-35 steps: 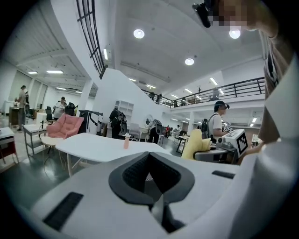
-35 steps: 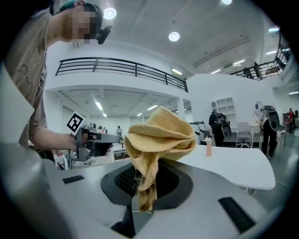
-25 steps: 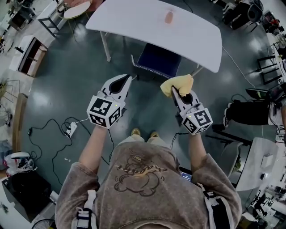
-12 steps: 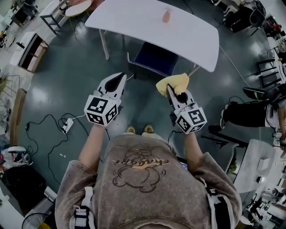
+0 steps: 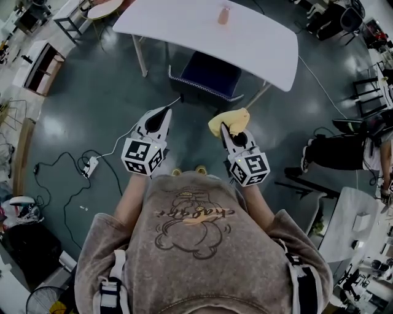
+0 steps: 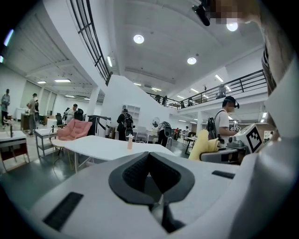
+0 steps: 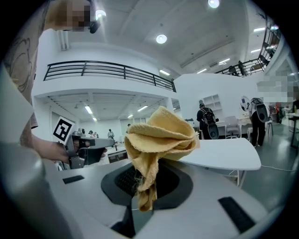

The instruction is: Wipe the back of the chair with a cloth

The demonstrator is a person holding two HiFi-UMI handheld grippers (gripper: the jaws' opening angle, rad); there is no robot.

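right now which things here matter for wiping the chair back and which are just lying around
For the job:
- yellow cloth, clamped in the right gripper
- blue chair, pushed partly under the table
- left gripper, shut, holding nothing

Lying about:
- white table
- small bottle on the table
- power strip and its cables on the floor

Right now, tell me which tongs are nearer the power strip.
Left. Left tongs hover just right of the power strip; right tongs, gripping the cloth, are farther right.
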